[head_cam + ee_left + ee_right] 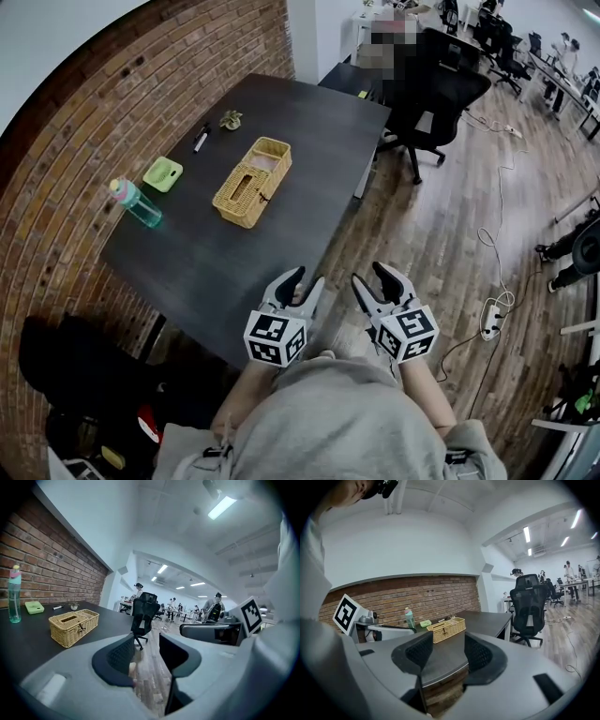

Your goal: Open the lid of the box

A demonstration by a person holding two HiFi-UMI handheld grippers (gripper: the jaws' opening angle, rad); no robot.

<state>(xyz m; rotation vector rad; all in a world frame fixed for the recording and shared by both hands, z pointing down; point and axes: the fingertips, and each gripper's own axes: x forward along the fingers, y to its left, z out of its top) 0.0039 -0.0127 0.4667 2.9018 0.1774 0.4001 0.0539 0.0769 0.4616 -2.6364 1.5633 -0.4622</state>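
One dark table (187, 253) spreads ahead of my fingers; box (251, 182) sits mid-table, well beyond both fingertips and leftward, lid (236, 191) apparently down; its long axis runs away from them, slanting right, clasp (267, 194) side facing right; left gripper (305, 278) and right gripper (372, 275) hover at the near edge, jaws wide, empty, I judge readied for reaching.

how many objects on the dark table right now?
5 on the table: wicker box in the middle; green tray left of it; bottle near the left edge; marker and small ornament at the far side. Nothing looks hidden.
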